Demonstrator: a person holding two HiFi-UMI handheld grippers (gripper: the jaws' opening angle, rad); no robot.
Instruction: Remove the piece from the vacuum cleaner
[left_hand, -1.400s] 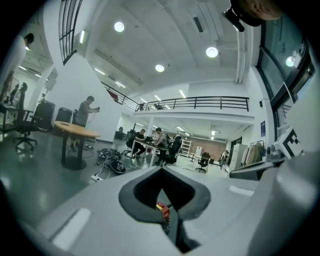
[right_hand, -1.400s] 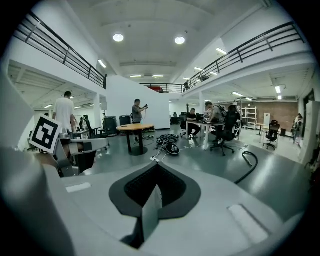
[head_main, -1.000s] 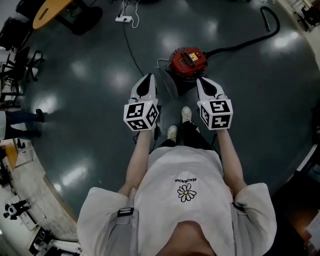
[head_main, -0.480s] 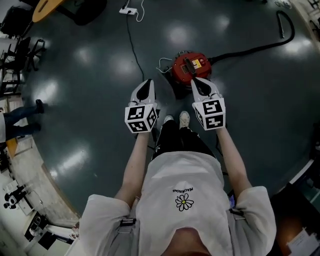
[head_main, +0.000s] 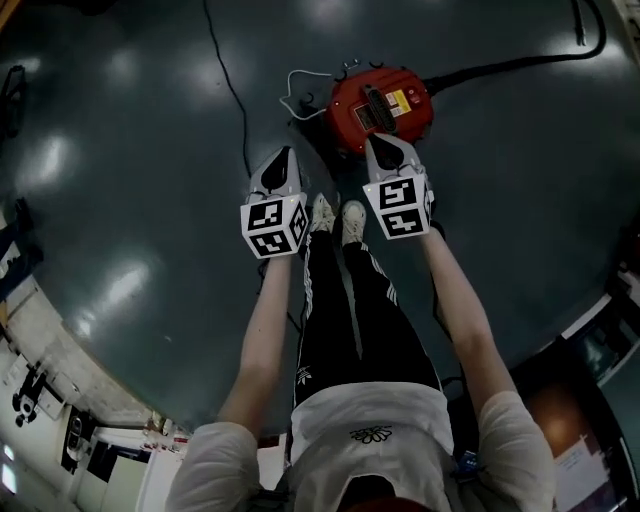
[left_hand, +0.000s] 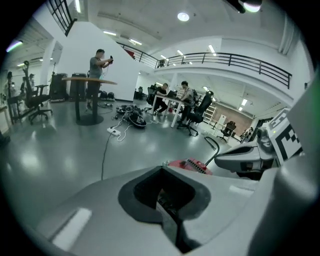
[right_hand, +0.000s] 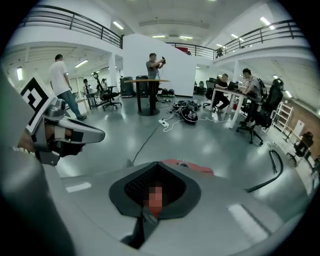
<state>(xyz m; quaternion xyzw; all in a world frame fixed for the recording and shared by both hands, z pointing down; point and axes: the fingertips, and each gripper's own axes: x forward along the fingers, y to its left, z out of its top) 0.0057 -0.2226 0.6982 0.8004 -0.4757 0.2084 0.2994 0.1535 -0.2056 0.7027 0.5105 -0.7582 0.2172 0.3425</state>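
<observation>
The approach is judged to be the step in hand, with nothing gripped yet. The left gripper (head_main: 285, 157) is held out over the floor (head_main: 130, 150) to the left of the vacuum cleaner (head_main: 380, 100), and its fingers (left_hand: 95, 205) are pressed together at the tips with nothing between them. The right gripper (head_main: 377, 145) is held at the near edge of the machine, and its fingers (right_hand: 230, 200) are likewise closed and empty. To do this step well, both grippers should be lowered much nearer to the body and the fingers spread before any contact. One gripper is best used to steady the canister while the other works the piece loose, so that the machine is not dragged across the smooth floor. Which piece is meant cannot be told from these views. The vacuum cleaner is seen standing on the floor just ahead of the person's white shoes (head_main: 332, 216). It is a round red canister with a dark handle across its top and a yellow label beside it. A black hose (head_main: 520, 62) is led off to the right, and a pale cable (head_main: 298, 100) is looped at its left side.
</observation>
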